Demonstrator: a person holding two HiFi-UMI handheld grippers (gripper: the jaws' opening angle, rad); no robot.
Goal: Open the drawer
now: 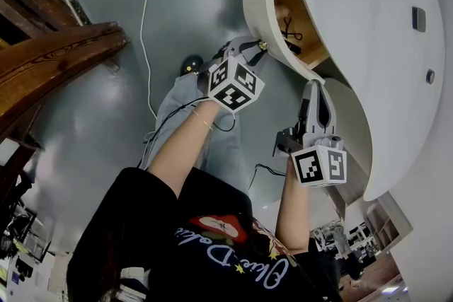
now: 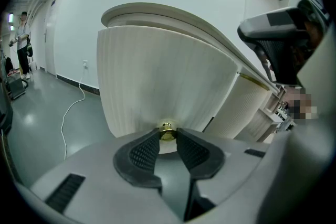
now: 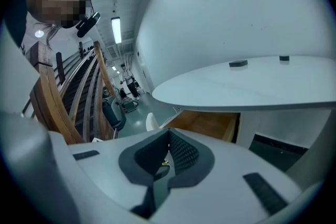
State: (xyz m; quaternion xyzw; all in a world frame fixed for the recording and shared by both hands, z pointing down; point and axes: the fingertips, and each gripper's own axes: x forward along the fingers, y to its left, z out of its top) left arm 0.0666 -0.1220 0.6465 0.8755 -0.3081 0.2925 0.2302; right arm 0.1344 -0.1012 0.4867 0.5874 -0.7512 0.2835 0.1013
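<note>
The curved white drawer front (image 1: 258, 10) stands pulled out from the round white cabinet (image 1: 368, 25), and its wooden inside (image 1: 303, 28) shows. My left gripper (image 1: 255, 49) is shut on the small brass knob (image 2: 167, 130) at the middle of the ribbed drawer front (image 2: 168, 71), with a pad pressed on each side of it. My right gripper (image 1: 313, 87) hangs lower and to the right, beside the cabinet's curved body, its tips together with nothing between them. In the right gripper view the gripper (image 3: 168, 136) points under the white top (image 3: 247, 89) towards the open drawer (image 3: 210, 123).
A wooden stair railing (image 1: 56, 60) runs along the left. A white cable (image 1: 145, 10) trails over the grey floor. A black item (image 1: 290, 32) lies inside the drawer. A person (image 2: 22, 44) stands far off at the left of the left gripper view.
</note>
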